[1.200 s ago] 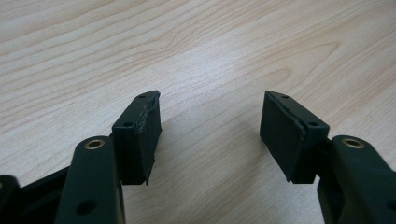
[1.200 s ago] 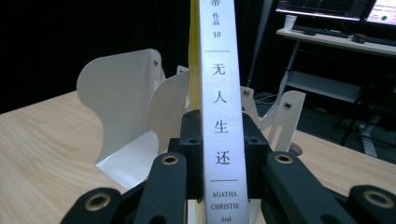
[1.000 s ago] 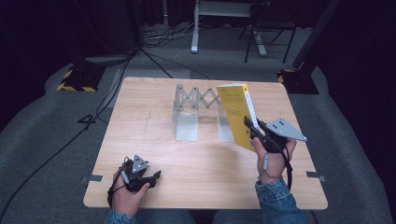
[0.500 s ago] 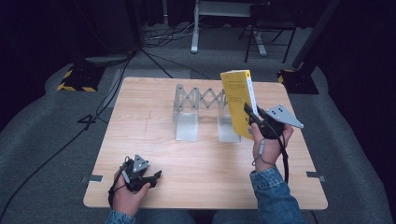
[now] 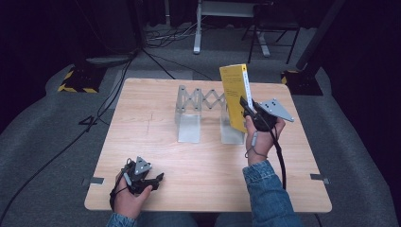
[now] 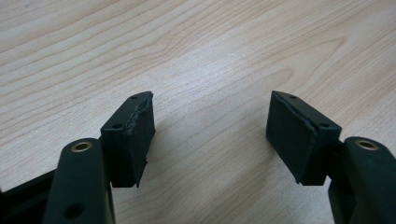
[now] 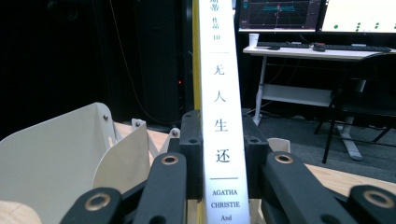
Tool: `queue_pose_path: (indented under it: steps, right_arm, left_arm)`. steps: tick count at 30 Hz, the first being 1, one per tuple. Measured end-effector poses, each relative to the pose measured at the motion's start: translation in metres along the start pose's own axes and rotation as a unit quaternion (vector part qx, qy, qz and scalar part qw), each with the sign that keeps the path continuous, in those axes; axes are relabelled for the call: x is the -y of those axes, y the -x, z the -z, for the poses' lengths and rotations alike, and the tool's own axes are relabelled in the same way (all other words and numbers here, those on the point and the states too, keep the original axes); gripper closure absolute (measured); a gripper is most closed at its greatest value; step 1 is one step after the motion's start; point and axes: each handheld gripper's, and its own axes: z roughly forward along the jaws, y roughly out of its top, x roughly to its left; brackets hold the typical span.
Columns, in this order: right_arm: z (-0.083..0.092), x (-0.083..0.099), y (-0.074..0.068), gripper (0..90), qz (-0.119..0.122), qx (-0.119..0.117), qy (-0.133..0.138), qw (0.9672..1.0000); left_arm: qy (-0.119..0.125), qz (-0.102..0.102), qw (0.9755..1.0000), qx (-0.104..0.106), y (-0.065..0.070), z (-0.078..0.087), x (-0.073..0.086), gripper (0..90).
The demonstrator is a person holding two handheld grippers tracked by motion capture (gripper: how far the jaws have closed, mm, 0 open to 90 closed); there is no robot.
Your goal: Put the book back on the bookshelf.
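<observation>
My right gripper (image 5: 247, 108) is clamped on a yellow book (image 5: 235, 94), holding it upright above the far right part of the tabletop (image 5: 156, 137), just beside the right end of the metal book rack (image 5: 201, 116). In the right gripper view the white spine (image 7: 219, 102) reads "10", Chinese characters, then "AGATHA CHRISTIE" and "And". My left gripper (image 5: 153, 179) rests near the tabletop's near left edge, jaws partly apart, nothing between them.

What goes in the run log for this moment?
right gripper: shut on yellow book, upright above rack | left gripper: open, empty, on table
</observation>
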Motion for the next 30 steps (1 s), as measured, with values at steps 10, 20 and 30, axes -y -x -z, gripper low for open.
queue_pose_path:
  steps: [10,20,30]
  right_arm:
    - [-0.013,0.019,0.003,76.1,-0.003,0.007,0.003,1.0]
    - [-0.015,0.032,-0.003,75.6,0.006,-0.014,-0.032,0.9994]
    - [-0.019,0.054,-0.003,74.3,-0.01,-0.025,-0.086,0.9959]
  left_arm:
    - [0.001,-0.001,1.0,-0.001,0.0,0.0,0.0,33.1]
    - [-0.001,-0.001,1.0,0.0,0.002,-0.001,-0.001,32.9]
    - [-0.001,-0.004,1.0,0.002,0.002,-0.001,-0.001,32.7]
